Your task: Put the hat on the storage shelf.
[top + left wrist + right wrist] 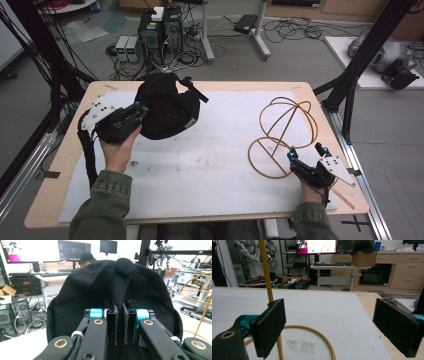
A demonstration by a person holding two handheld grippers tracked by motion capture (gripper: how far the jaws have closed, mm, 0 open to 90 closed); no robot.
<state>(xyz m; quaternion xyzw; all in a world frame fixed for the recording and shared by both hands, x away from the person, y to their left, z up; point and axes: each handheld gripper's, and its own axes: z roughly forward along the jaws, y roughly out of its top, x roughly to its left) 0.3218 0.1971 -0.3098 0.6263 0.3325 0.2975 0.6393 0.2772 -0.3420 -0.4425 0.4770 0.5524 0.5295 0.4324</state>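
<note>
A black cap [165, 107] hangs lifted above the table's far left, its strap [195, 89] sticking out to the right. My left gripper [138, 111] is shut on the cap's fabric; in the left gripper view the pads [112, 323] pinch a fold of the cap [80, 295] running up to its top button [125, 265]. A yellow wire hat stand [286, 131] rests at the right, base ring flat on the mat. My right gripper [307, 151] stands open just beside that ring, nothing between its pads [270, 326]. The stand's upright rod [267, 277] passes behind the left pad.
A white mat [210, 165] covers most of the wooden table [60, 165]. Black frame posts [372, 45] stand off the right edge, and computers and cables [160, 35] lie on the floor beyond the far edge.
</note>
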